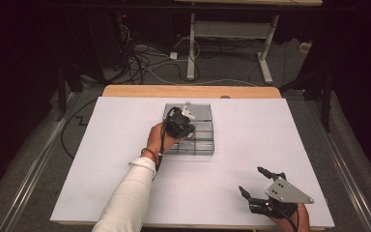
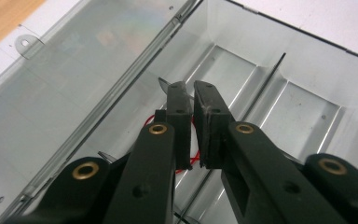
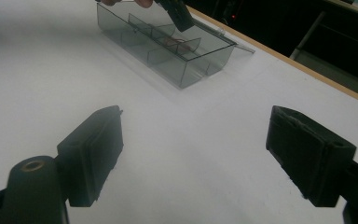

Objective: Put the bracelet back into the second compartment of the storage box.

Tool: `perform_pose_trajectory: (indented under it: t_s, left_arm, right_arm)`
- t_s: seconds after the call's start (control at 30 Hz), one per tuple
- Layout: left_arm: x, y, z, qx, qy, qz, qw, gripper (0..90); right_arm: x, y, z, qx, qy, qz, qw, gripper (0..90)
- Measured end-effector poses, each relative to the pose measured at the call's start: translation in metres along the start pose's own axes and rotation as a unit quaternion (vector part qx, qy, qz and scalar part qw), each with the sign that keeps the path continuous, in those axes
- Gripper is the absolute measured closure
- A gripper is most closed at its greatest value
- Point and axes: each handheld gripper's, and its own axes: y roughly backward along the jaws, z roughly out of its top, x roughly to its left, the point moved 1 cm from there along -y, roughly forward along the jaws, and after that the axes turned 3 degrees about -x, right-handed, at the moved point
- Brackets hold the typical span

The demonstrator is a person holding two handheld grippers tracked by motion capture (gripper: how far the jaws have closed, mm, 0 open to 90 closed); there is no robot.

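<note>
A clear plastic compartment box (image 1: pixel 200 137) lies on the white table top, its lid (image 2: pixel 60 88) folded open at the far side. My left gripper (image 1: pixel 179 124) reaches down into a compartment near the hinge. Its jaws stand almost together around a thin red rubber band (image 2: pixel 194 161), which curls out beside the left pad. In the right gripper view the left gripper (image 3: pixel 179 14) hangs over the box (image 3: pixel 168 51), with a reddish trace (image 3: pixel 173 42) below it. My right gripper (image 1: pixel 253 181) rests near the front right corner, open, with nothing between its pads (image 3: pixel 95 151).
The box's other compartments (image 2: pixel 303 116) look bare. A white sheet (image 1: pixel 251 130) covers the table, with a wooden strip (image 1: pixel 188 91) at the far edge. Behind it are a desk frame (image 1: pixel 229 43) and cables (image 1: pixel 140 58) on the floor.
</note>
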Motion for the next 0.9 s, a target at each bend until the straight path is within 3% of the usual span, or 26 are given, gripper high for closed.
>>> perform_pose_trajectory:
  t_s: [0.27, 0.63, 0.9]
  left_arm:
    - [0.001, 0.010, 0.000, -0.018, -0.004, 0.012, 0.9998, 83.1]
    - [-0.001, 0.024, 0.001, -0.041, -0.015, 0.023, 0.9988, 76.2]
    - [-0.003, 0.031, 0.001, -0.058, -0.028, 0.032, 0.9974, 59.4]
  right_arm:
    - [0.000, 0.000, 0.000, -0.001, 0.000, 0.001, 1.0000, 19.4]
    - [0.001, 0.000, 0.001, -0.001, 0.001, 0.001, 1.0000, 19.4]
    - [0.002, -0.001, 0.000, 0.001, 0.001, 0.003, 1.0000, 19.3]
